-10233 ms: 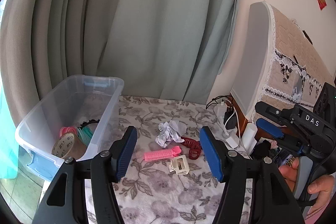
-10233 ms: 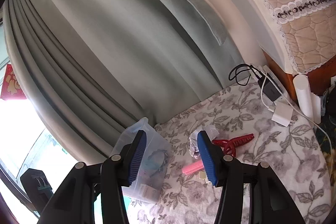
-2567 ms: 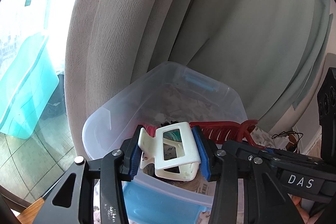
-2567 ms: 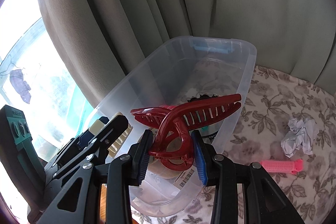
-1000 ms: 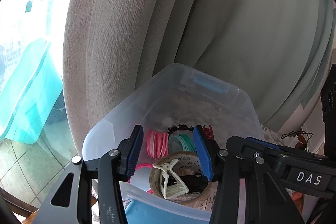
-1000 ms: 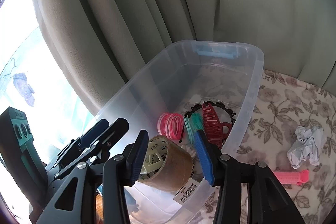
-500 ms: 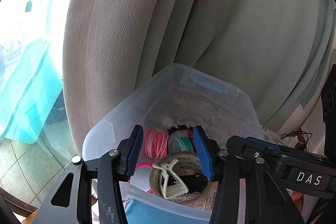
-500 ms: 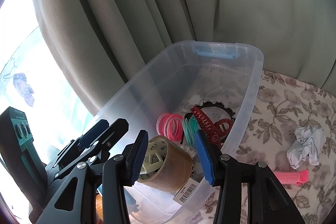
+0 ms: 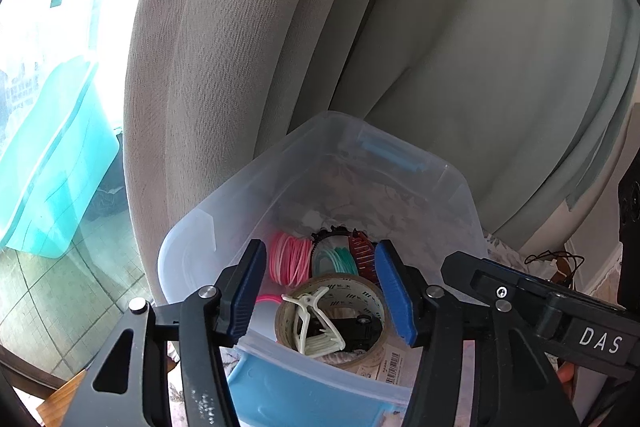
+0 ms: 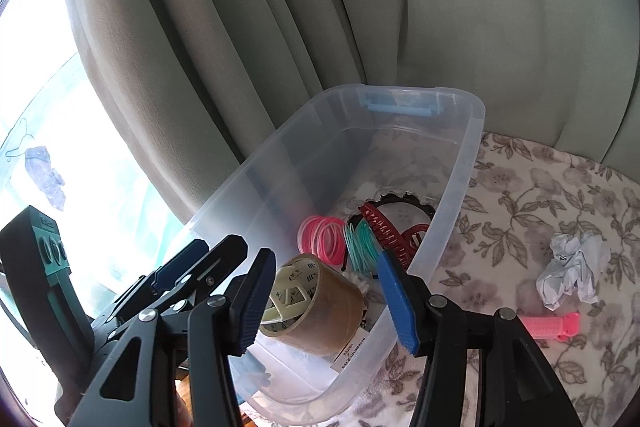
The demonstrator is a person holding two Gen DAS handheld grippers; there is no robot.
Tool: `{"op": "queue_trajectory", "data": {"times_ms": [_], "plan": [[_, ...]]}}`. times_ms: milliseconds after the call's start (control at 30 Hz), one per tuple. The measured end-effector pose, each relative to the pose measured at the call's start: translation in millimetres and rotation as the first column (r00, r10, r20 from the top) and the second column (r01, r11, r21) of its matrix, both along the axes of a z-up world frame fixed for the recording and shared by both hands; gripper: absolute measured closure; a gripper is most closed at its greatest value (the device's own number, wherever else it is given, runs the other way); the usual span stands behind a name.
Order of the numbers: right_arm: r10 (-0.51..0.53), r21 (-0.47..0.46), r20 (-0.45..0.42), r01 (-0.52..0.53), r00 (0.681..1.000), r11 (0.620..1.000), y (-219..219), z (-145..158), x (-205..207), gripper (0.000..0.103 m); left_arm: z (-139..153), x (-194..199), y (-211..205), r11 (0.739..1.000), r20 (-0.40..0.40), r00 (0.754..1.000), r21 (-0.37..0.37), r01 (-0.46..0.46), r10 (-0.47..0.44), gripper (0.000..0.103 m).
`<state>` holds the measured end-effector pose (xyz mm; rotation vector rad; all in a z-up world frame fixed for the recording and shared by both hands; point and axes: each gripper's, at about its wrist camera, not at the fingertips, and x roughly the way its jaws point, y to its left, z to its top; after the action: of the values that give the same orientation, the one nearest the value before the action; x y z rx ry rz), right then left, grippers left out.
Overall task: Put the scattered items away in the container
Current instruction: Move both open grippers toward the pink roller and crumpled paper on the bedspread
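Note:
The clear plastic bin (image 9: pixel 460 187) (image 10: pixel 468 147) sits by the curtain. Inside lie a tape roll (image 9: pixel 360 297) (image 10: pixel 320 311) with a cream hair clip (image 9: pixel 316 331) (image 10: pixel 286 297) resting in it, pink bands (image 9: pixel 286 259) (image 10: pixel 322 239), green bands (image 9: pixel 334 259) (image 10: pixel 360 247), and a red claw clip (image 9: pixel 362 253) (image 10: pixel 390 227). My left gripper (image 9: pixel 320 295) hovers open above the bin's near end, holding nothing. Beside it my right gripper (image 10: pixel 326 301) is open and empty too. On the floral cloth outside lie a crumpled paper ball (image 10: pixel 572 271) and a pink roller (image 10: pixel 550 325).
Grey-green curtains (image 9: pixel 440 27) hang close behind the bin. A teal tub (image 9: pixel 48 155) shows through the window at left. Cables (image 9: pixel 556 263) lie at the right edge. The floral cloth (image 10: pixel 520 195) spreads to the right of the bin.
Since 2.6 s ago both grippers let go: the cream clip dropped into the tape roll and the red claw clip fell beside the bands. In the last half second the red clip settled slightly.

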<state>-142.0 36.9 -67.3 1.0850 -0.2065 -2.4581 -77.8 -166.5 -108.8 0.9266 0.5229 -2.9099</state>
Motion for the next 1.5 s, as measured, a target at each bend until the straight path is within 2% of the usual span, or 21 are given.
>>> {"op": "queue_trajectory", "data": {"times_ms": [67,200,333,567,767,900,1133,1267,1500], "plan": [[0.002,-0.004,-0.013,-0.002,1.0,1.0,1,5,5,0.045,0,39,4,1.0,0.012,1.0,0.017,0.006,-0.006,0.044],[0.001,-0.011,-0.033,-0.001,0.999,1.0,6,15,18,0.044,2,15,11,1.0,0.004,1.0,0.023,0.016,-0.016,0.044],[-0.019,-0.03,-0.05,0.018,0.999,0.999,16,26,32,0.044,21,24,33,1.0,-0.017,0.999,0.01,0.029,-0.029,0.044],[-0.077,-0.077,-0.086,0.07,0.993,0.995,45,47,61,0.044,62,57,52,0.997,-0.063,0.995,-0.015,0.075,-0.076,0.044],[-0.165,-0.126,-0.096,0.153,0.982,0.98,81,60,86,0.044,98,88,71,0.992,-0.103,0.987,-0.046,0.12,-0.125,0.044],[-0.226,-0.158,-0.098,0.209,0.969,0.965,107,68,103,0.044,110,106,99,0.986,-0.122,0.979,-0.064,0.157,-0.164,0.044],[-0.291,-0.156,-0.125,0.271,0.949,0.95,141,75,133,0.044,122,113,136,0.966,-0.132,0.96,-0.105,0.234,-0.247,0.043],[-0.343,-0.18,-0.102,0.321,0.934,0.93,167,70,146,0.044,130,116,155,0.957,-0.135,0.951,-0.127,0.261,-0.277,0.043],[-0.419,-0.227,-0.079,0.392,0.905,0.891,210,62,160,0.044,130,101,186,0.941,-0.112,0.941,-0.157,0.3,-0.319,0.042]]}}
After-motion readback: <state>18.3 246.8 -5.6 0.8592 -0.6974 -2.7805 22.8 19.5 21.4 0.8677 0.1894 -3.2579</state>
